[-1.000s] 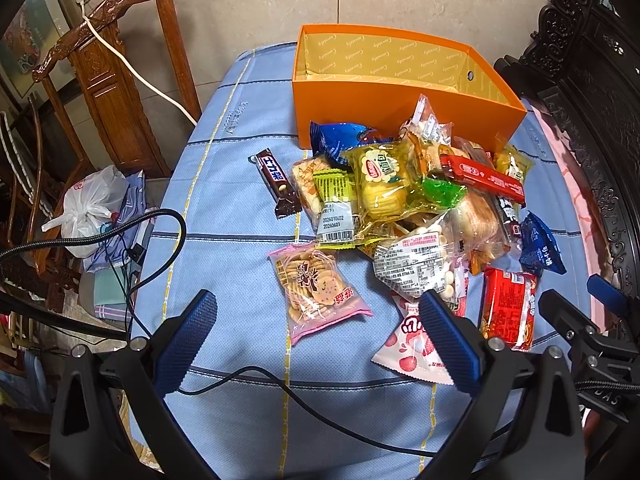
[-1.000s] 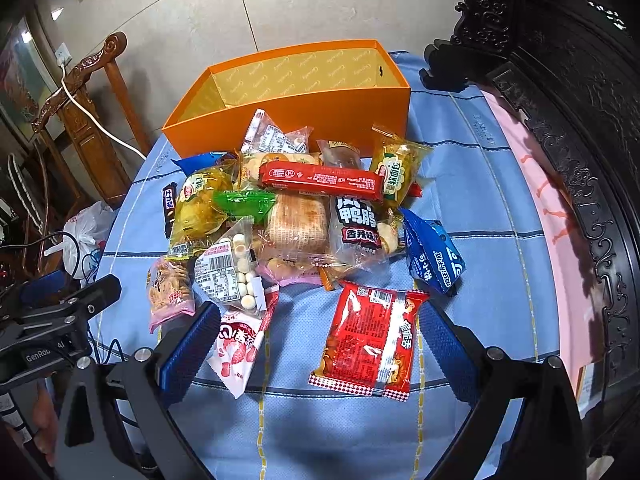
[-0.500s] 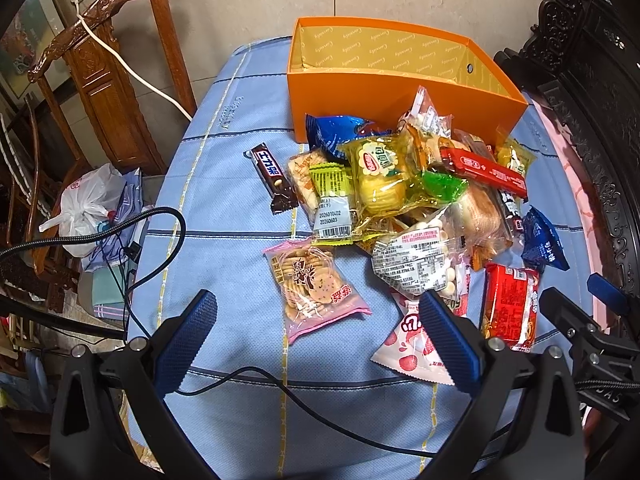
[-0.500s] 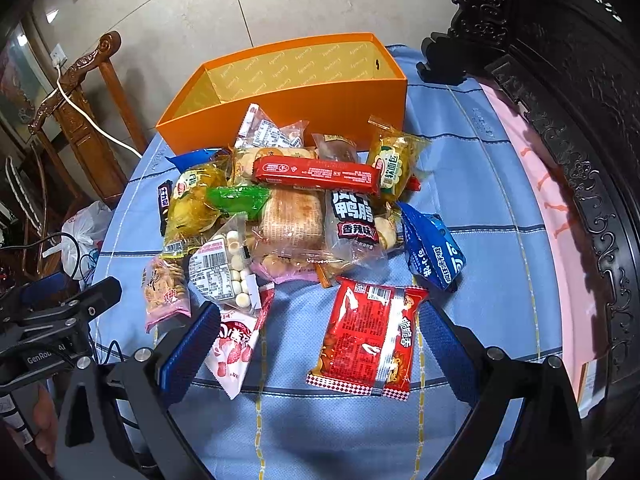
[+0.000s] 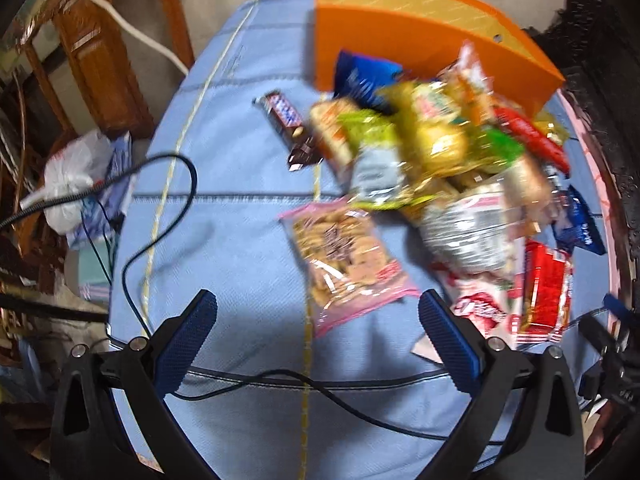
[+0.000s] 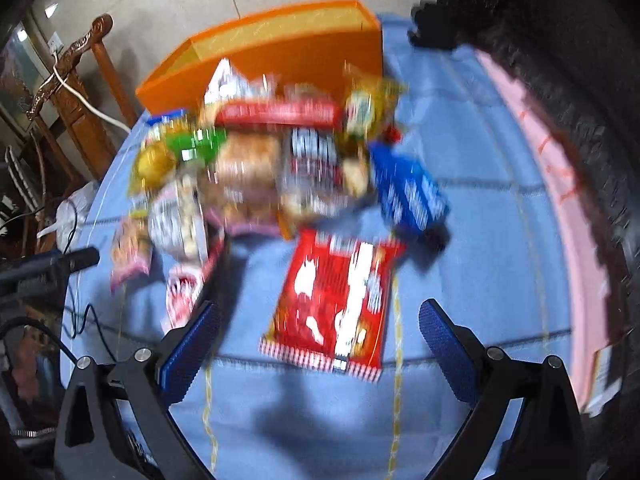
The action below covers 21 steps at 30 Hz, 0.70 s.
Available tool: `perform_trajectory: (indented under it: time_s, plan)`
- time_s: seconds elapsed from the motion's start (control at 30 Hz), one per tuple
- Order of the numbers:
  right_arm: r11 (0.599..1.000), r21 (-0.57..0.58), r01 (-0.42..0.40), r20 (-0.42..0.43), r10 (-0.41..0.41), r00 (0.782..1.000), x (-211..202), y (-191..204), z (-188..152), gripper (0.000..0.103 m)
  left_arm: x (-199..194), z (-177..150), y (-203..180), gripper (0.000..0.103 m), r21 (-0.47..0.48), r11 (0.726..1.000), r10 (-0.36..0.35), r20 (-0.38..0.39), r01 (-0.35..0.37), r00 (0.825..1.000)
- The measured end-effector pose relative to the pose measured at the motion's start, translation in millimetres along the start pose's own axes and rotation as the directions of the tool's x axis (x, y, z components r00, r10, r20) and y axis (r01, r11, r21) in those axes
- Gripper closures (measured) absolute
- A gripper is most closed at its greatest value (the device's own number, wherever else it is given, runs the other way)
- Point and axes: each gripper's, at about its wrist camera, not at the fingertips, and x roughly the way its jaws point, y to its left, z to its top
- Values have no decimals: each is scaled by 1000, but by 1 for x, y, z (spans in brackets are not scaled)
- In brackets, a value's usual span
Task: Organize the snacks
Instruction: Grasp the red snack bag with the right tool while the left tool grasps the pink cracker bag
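Many snacks heaped before an orange box, both grippers spread and empty

Blue cloth covers the table (image 5: 248,216), the biggest surface in both blurred views. At its far end stands the orange box (image 5: 384,44), open-topped, with the snack pile (image 5: 436,152) lying against its near wall. Next in size, the red packet (image 6: 336,304) lies flat, apart from the heap, between the fingers of the right gripper (image 6: 320,340), whose jaws are wide apart. A pink cracker packet (image 5: 344,264) lies just ahead of the left gripper (image 5: 320,336), equally spread, holding nothing. Smallest, a chocolate bar (image 5: 288,124) rests left of the pile.
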Motion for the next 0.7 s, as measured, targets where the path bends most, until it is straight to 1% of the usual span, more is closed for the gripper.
perform_trajectory:
  time_s: [0.1,0.2,0.3,0.4,0.47,0.5,0.57,0.6,0.67,0.7]
  plan:
    - [1000,18,-7,-39,8,999,10,-5,-8,3,15,1,6,4,-26,1000,3,-25,-4,1000]
    - [1000,17,1,-42,0,999,11,-6,-9,3,31,4,1,4,-4,1000,20,-54,-21,998]
    - [1000,12,7,-38,-7,999,9,-7,-6,3,45,11,-6,4,-19,1000,-14,-88,12,996]
    - [1000,13,12,-36,-11,999,7,-9,-2,3,58,20,-12,4,-38,999,-25,-112,21,993]
    - [1000,22,10,-40,-9,999,7,-13,-1,3,71,26,-11,4,-64,998,-35,-144,26,989]
    - [999,32,9,-45,-8,999,8,-15,1,3,81,28,-8,4,-86,996,-28,-171,13,985]
    - [998,53,31,-74,-27,997,19,-18,6,3,97,28,-4,4,-123,992,-18,-236,-12,971]
    - [998,56,32,-83,-28,996,23,-19,7,3,102,27,-4,4,-128,991,-7,-245,-25,969]
    - [997,55,46,-97,-41,995,32,-18,9,3,103,27,-10,4,-80,996,24,-240,-45,970]
    - [997,57,56,-105,-50,993,39,-18,11,3,103,27,-10,4,-76,996,23,-227,-41,974]
